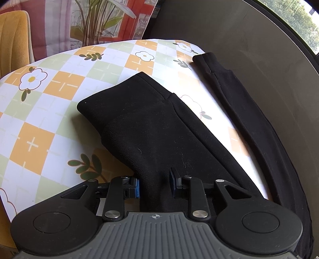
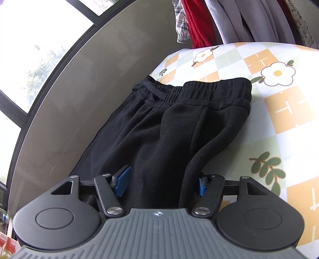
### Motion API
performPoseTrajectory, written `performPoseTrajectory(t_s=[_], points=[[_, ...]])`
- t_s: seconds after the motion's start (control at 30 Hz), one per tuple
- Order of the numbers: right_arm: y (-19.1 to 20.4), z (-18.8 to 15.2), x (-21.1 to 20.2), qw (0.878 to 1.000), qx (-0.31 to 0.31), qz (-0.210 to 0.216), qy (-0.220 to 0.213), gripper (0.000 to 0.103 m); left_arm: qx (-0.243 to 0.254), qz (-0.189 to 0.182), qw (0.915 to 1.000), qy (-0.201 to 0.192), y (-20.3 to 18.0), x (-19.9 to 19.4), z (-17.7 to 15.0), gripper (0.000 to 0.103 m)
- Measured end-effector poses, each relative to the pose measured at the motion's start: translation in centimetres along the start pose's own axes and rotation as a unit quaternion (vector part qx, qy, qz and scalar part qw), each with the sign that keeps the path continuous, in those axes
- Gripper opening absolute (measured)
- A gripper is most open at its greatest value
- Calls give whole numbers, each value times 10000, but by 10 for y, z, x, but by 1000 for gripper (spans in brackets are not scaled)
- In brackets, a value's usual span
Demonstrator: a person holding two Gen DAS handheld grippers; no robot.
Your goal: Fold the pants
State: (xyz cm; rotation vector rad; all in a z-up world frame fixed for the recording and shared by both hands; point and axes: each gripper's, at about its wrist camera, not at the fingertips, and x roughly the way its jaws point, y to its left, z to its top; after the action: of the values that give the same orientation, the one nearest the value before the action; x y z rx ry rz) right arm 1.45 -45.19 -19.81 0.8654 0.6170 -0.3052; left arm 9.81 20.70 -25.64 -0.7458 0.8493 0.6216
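Observation:
Black pants lie on a table with a checked flower cloth [image 1: 35, 111]. In the left wrist view one pant leg [image 1: 143, 127] runs from my left gripper [image 1: 154, 184] out to its cuff, and the other leg [image 1: 245, 111] lies along the table's right edge. The left jaws are shut on the near leg fabric. In the right wrist view the elastic waistband with drawstring [image 2: 191, 91] lies at the far end. My right gripper [image 2: 162, 184] has bunched black fabric [image 2: 159, 151] between its blue pads, jaws closed on it.
The table edge [image 2: 159, 65] drops off to a dark floor at the left of the right wrist view. Hanging clothes [image 2: 229, 18] are behind the table. A yellow chair [image 1: 12, 39] and a floral curtain [image 1: 95, 20] stand beyond the far edge.

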Motion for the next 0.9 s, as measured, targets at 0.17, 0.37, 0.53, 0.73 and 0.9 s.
performPoseTrajectory(t_s=[0.17,0.37,0.53,0.73,0.9], points=[[19,10,-20,9993,-325,-190,-69,22,-259,-407,9987,-166,6,-16,6,9],[69,34,-44,9963,-701,16,-491,18,-173,-1093,9921,-596,-4,-55,18,8],[111,56,-58,9928,-794,285,-845,14,-219,-1564,9817,-1062,-14,-88,34,8],[140,67,-74,9879,-904,605,-1107,13,244,-2006,9616,-1855,-38,-139,42,8],[137,69,-87,9889,-594,703,-1170,13,387,-2208,9479,-2262,-46,-169,45,8]])
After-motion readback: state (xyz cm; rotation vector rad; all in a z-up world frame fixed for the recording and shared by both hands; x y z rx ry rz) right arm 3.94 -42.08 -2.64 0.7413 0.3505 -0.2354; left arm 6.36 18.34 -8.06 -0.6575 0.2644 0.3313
